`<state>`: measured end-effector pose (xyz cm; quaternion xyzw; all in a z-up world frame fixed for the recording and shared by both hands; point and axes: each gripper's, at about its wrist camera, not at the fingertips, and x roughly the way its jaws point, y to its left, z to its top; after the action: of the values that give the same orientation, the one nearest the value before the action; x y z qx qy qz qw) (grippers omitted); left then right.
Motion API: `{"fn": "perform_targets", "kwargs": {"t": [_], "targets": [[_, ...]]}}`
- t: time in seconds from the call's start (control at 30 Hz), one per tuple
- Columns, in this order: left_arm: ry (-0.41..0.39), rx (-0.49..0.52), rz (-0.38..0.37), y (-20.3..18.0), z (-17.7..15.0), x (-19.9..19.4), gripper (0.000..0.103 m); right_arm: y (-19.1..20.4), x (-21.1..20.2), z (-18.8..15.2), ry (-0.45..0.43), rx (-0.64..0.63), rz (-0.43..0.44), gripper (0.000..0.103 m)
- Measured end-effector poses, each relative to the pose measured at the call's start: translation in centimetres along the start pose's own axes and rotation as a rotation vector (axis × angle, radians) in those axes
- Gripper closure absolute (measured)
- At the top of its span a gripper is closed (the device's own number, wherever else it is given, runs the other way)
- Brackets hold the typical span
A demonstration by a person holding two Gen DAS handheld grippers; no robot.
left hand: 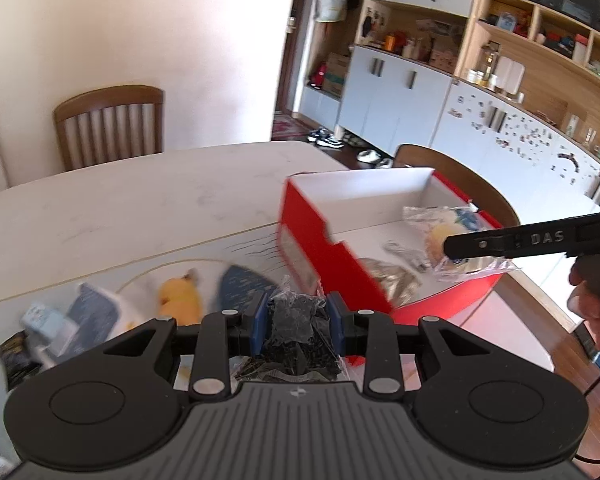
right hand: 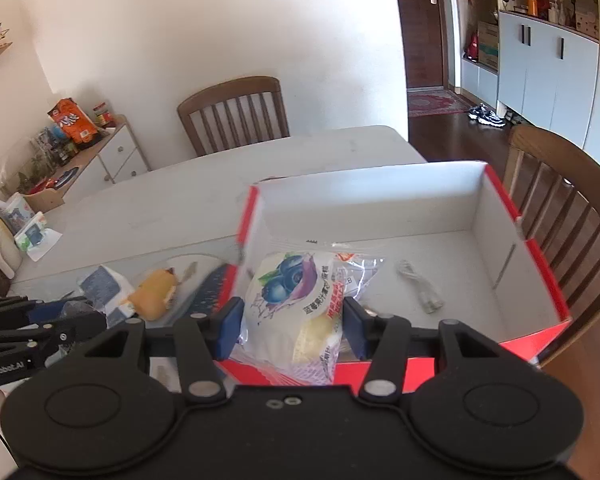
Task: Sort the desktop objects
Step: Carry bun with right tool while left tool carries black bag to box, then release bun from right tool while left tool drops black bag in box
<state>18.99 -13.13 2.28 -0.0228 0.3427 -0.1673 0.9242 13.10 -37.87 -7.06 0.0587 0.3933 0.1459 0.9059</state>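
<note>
Ahead of both grippers, a pale table [left hand: 112,204] with a wooden chair [left hand: 110,128] at its far edge. Right of the left gripper [left hand: 296,316] and directly beyond the right gripper [right hand: 292,326], an open red box [right hand: 380,200] with white inside walls, standing on the table. A second wooden chair [right hand: 560,208] past the box's right side.

Between the right gripper's blue pads, clamped from both sides, a snack bag [right hand: 296,304] printed with blueberries, hanging over the near wall of the box. Seen from the left wrist, the same bag [left hand: 452,236] held above the box floor at the tip of the right gripper [left hand: 460,246], with a hand [left hand: 596,312] on the grip at far right.

Between the left gripper's blue pads, squeezed tight, a clear packet of black bits [left hand: 298,328], held just short of the box's near left corner.

Left of the left gripper, on the table: a yellow plush toy [left hand: 180,300], dark blue pouches [left hand: 240,284], and small packets, blurred. Inside the box, ahead and right of the right gripper: a coiled white cable [right hand: 420,288]. Seen from the left wrist, a crumpled silvery wrapper [left hand: 388,276] near the box's cut-down front wall.
</note>
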Motion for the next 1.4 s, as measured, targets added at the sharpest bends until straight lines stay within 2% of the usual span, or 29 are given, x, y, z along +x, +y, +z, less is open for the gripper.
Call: {"fn": "perform_targets", "kwargs": {"t": [0.37, 0.63, 0.87, 1.07, 1.4], "targets": [[0.007, 0.107, -0.072, -5.7, 3.6, 4.2, 0.073, -4.9, -0.3, 0.6, 0.007, 0.005, -0.038, 0.051], [0.033, 0.182, -0.094, -8.5, 5.9, 8.5, 0.073, -7.8, 0.7, 1.4, 0.035, -0.006, -0.059, 0.051], [0.060, 0.214, -0.103, -9.5, 7.5, 12.1, 0.073, -9.6, 2.3, 1.4, 0.069, -0.013, -0.084, 0.051], [0.103, 0.252, -0.095, -9.9, 8.6, 15.6, 0.073, -10.2, 3.8, 1.3, 0.106, -0.002, -0.073, 0.051], [0.228, 0.271, -0.075, -10.0, 9.5, 21.1, 0.073, -10.2, 5.7, 1.7, 0.147, -0.070, -0.066, 0.051]]}}
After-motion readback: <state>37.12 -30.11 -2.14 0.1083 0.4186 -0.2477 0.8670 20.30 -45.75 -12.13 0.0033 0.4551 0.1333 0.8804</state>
